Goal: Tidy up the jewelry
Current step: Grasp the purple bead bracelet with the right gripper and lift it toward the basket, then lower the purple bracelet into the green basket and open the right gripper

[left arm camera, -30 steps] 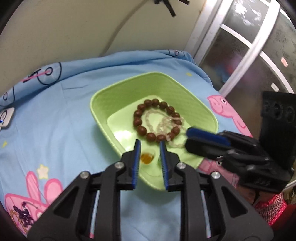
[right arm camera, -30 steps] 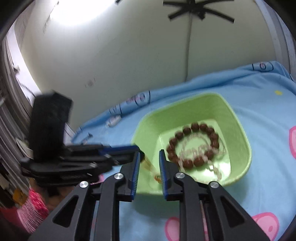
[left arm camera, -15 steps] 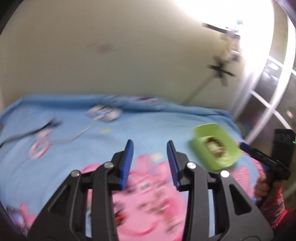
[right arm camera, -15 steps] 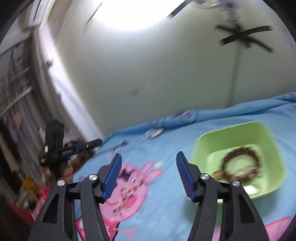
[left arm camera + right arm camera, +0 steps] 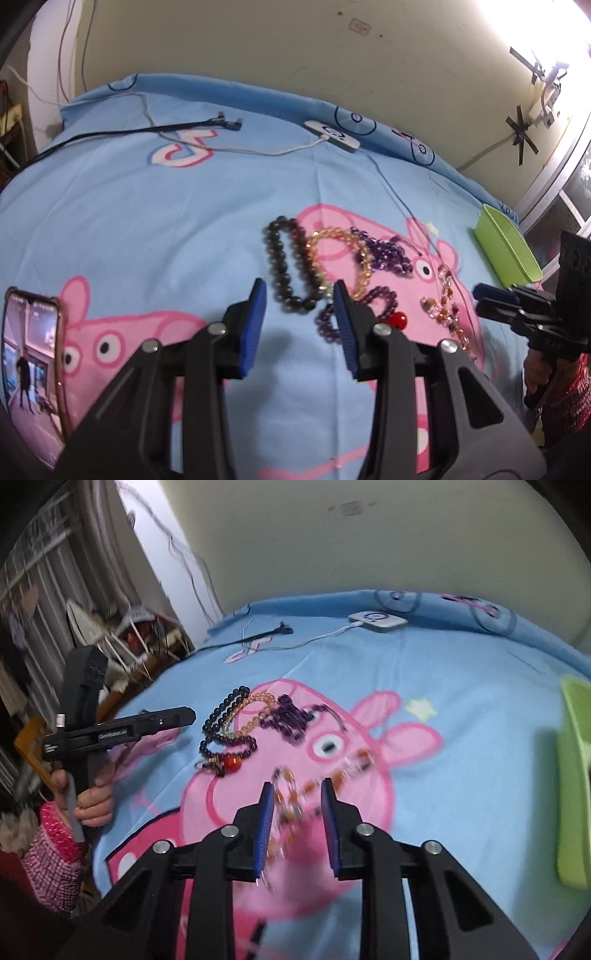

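Several bead bracelets lie on the blue cartoon bedsheet (image 5: 166,221): a dark bead bracelet (image 5: 286,269), an amber one (image 5: 347,254), purple ones (image 5: 388,253) and a pale orange-and-clear strand (image 5: 443,306). My left gripper (image 5: 299,295) is open and empty, hovering just short of the dark bracelet. My right gripper (image 5: 297,794) is open, with the blurred orange-and-clear strand (image 5: 295,794) lying between its fingers. The green tray (image 5: 504,249) stands at the right, also at the right edge of the right wrist view (image 5: 576,775).
A phone (image 5: 31,354) lies at the left. A white charger puck (image 5: 332,140) with cable and a black cable (image 5: 147,130) lie at the far side of the bed. A wall runs behind; clutter (image 5: 122,635) stands beyond the bed's left edge.
Both grippers left the green tray, opened wider, and swung left to the bracelets on the sheet. The small amber piece once between the fingers is no longer seen.
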